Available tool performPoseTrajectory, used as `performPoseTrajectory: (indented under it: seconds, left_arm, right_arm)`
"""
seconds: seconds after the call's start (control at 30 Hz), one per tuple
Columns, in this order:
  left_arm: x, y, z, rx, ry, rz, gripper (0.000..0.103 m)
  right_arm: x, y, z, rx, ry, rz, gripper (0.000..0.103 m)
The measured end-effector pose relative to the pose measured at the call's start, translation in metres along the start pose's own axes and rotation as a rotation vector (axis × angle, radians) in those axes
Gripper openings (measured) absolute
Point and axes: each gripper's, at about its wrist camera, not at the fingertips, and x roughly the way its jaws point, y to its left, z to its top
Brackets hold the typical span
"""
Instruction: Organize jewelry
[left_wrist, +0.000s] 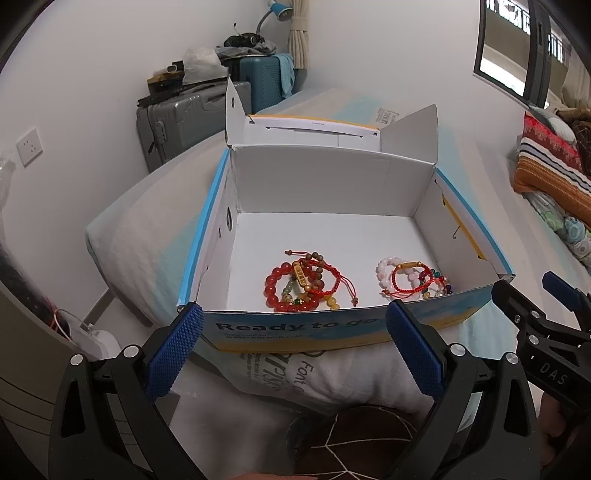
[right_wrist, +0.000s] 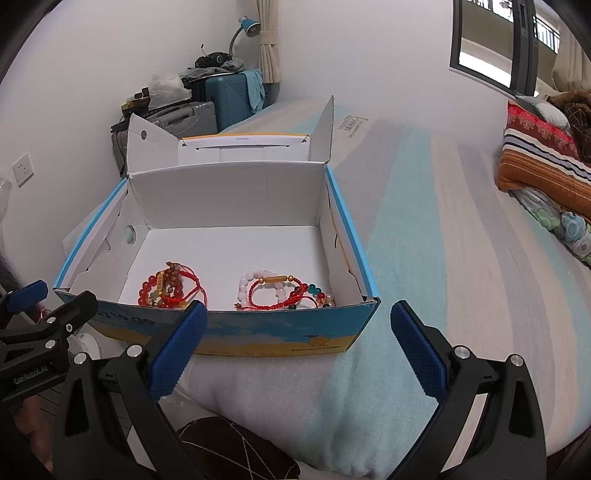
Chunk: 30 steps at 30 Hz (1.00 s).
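Observation:
An open cardboard box (left_wrist: 332, 177) (right_wrist: 229, 192) with blue edges stands on a bed. Two piles of bracelets lie on its white floor near the front wall. The left pile (left_wrist: 303, 282) (right_wrist: 168, 290) has red beads, brown beads and red cords. The right pile (left_wrist: 410, 280) (right_wrist: 280, 291) has pale pink beads, a red cord and coloured beads. My left gripper (left_wrist: 293, 345) hangs open in front of the box's front wall, holding nothing. My right gripper (right_wrist: 299, 345) is open too, just before the box's right front corner. Each gripper shows at the edge of the other's view.
The striped bedsheet (right_wrist: 424, 236) stretches to the right of the box. Pillows and a folded blanket (right_wrist: 543, 158) lie at the far right. Suitcases (left_wrist: 184, 118) and a blue lamp (left_wrist: 282, 11) stand against the back wall. A brown patterned cushion (right_wrist: 236, 450) sits right below the grippers.

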Motion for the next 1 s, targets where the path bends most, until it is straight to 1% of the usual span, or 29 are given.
performPoseTrajectory:
  seconds: [0.63, 0.83, 0.9, 1.0]
  left_arm:
    - [-0.0029, -0.0029, -0.0021, 0.006, -0.003, 0.039, 0.097]
    - [-0.0024, -0.0038, -0.0024, 0.005, 0.004, 0.011, 0.097]
    - [-0.0018, -0.0044, -0.0027, 0.009, 0.007, 0.012, 0.097]
    - [-0.0038, -0.0043, -0.0045, 0.005, -0.016, 0.017, 0.097]
  right_arm:
    - [0.0011, -0.0003, 0.0023, 0.001, 0.005, 0.005, 0.095]
    - [0.0040, 0.0026, 0.0014, 0.004, 0.009, 0.008, 0.095]
    - [0.0051, 0.0040, 0.0002, 0.005, 0.010, 0.008, 0.095]
    - [0.0063, 0.0045, -0.0009, 0.005, 0.012, 0.008, 0.095]
